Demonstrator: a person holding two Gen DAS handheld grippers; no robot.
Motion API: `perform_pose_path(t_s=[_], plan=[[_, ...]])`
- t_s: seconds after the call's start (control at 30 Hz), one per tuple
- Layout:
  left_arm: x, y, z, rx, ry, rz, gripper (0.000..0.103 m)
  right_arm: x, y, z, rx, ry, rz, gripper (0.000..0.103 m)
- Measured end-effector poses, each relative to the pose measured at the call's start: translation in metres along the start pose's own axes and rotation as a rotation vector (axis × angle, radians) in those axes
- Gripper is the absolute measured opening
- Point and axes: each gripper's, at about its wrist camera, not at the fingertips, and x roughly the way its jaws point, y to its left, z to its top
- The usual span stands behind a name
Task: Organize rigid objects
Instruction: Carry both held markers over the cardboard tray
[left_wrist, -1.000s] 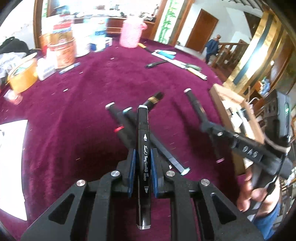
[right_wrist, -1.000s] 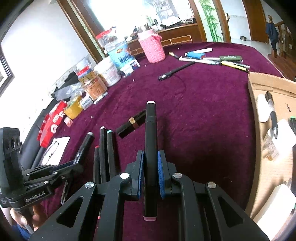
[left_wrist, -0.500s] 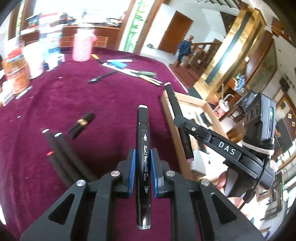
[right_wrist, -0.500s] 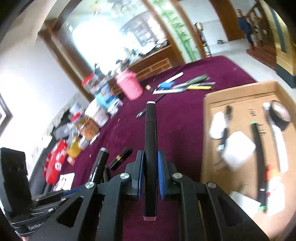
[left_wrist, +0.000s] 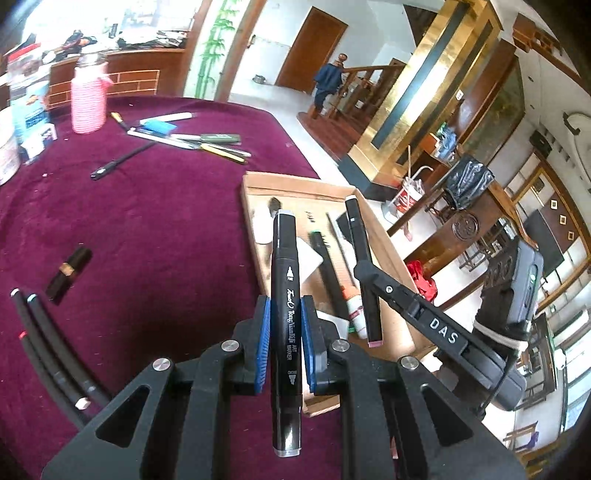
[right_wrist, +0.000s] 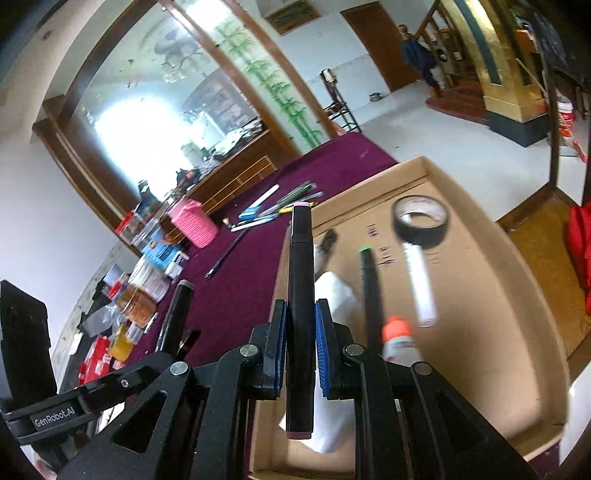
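**Two Markers Held at the Cardboard Tray**

A black art marker (left_wrist: 286, 325) was clamped between the blue pads of the left gripper (left_wrist: 286, 339), the jaws closed tight on its barrel, its grey-capped tip held above the near edge of the cardboard tray (left_wrist: 384, 236). A second black marker (right_wrist: 301, 314) (pink at both ends) was gripped in the same way by the right gripper (right_wrist: 300, 350), and was held over the tray's interior.

Inside the tray were seen a roll of black tape (right_wrist: 421, 221), a white tube (right_wrist: 419, 288), a green-tipped black pen (right_wrist: 371, 291), an orange-capped bottle (right_wrist: 397, 338) and a white pad (right_wrist: 338, 295). To the tray's left, on the maroon cloth (left_wrist: 155, 221), a lipstick tube (left_wrist: 68, 271) and several black markers (left_wrist: 48, 339) were left lying. Beyond the tray, farther along the cloth, loose pens (left_wrist: 192, 138) and a pink knitted holder (left_wrist: 88, 99) were seen.
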Motion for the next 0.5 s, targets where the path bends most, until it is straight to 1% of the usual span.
perform_pose_path(t_s=[0.17,0.3,0.5], plan=[[0.013,-0.016,0.005,0.012,0.016,-0.016,0.013,-0.012,-0.016,0.001,0.022,-0.014,-0.032,0.013],[0.027,-0.026,0.008,0.02,0.029,-0.032,0.013,-0.016,-0.029,-0.001,0.033,-0.005,-0.061,0.013],[0.057,-0.039,0.007,0.008,0.085,-0.063,0.013,-0.018,-0.048,-0.003,0.054,0.007,-0.123,0.013]])
